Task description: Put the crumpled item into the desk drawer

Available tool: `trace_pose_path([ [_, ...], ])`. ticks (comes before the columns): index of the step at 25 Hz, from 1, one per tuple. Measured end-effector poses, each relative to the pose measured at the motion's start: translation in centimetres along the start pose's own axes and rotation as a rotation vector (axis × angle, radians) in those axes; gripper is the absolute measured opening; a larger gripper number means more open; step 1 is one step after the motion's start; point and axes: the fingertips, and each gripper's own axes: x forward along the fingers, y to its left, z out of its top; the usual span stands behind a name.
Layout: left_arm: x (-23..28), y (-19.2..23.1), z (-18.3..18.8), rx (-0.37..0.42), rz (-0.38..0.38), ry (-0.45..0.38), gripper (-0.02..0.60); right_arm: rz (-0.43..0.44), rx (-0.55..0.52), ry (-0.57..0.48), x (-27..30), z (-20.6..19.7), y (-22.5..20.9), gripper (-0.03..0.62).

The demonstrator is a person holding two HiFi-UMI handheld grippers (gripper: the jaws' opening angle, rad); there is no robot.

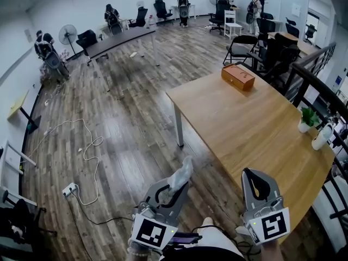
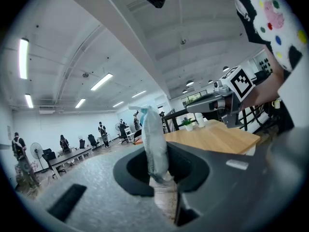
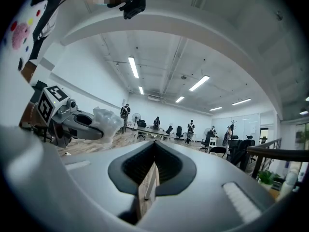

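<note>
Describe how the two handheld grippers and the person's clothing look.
The left gripper and right gripper look alike. Each has a grey plastic body, two tapering jaws lined in black, and a white cube at the rear with black square markers. The person wears a white top dotted pink, yellow and green.

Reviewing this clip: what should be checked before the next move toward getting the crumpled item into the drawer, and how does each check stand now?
1. Grip: ok. The crumpled item sticks up between the jaws of the left gripper.
2. Free tool for the drawer: ok. The right gripper has its jaws together and is empty.
3. Target in sight: ok. The wooden box sits at the far corner of the table.
4. Drawer open: cannot tell, too small to see.
5. Reach: probably not ok. Both grippers hang at the table's near end.
6. Way along the table: ok. The potted plant stands at the right edge.
</note>
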Motion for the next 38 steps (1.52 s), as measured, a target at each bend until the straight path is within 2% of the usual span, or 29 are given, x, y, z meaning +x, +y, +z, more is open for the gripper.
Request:
trace_pose_path([
  [10, 3.9, 3.7, -1.0, 0.012, 0.002, 0.004, 0.052, -0.017, -0.004, -0.001, 4.8, -0.8, -3.2, 0.000],
  [25, 20.8, 15.6, -2.0, 0.014, 0.030, 0.033, 0.052, -0.012, 0.021, 0.007, 21.8, -3.1, -15.8, 0.000],
  [31, 26.6, 17.5, -0.8, 0.044, 0.003, 0.031, 0.052, -0.021, 0.042, 0.020, 25.4, -4.5, -20.6, 0.000],
  [38, 31.1, 17.7, -1.0, 0.046, -0.025, 0.029, 0.052, -0.061, 0.055, 0.038, 25.9, -6.6, -24.3, 0.000],
])
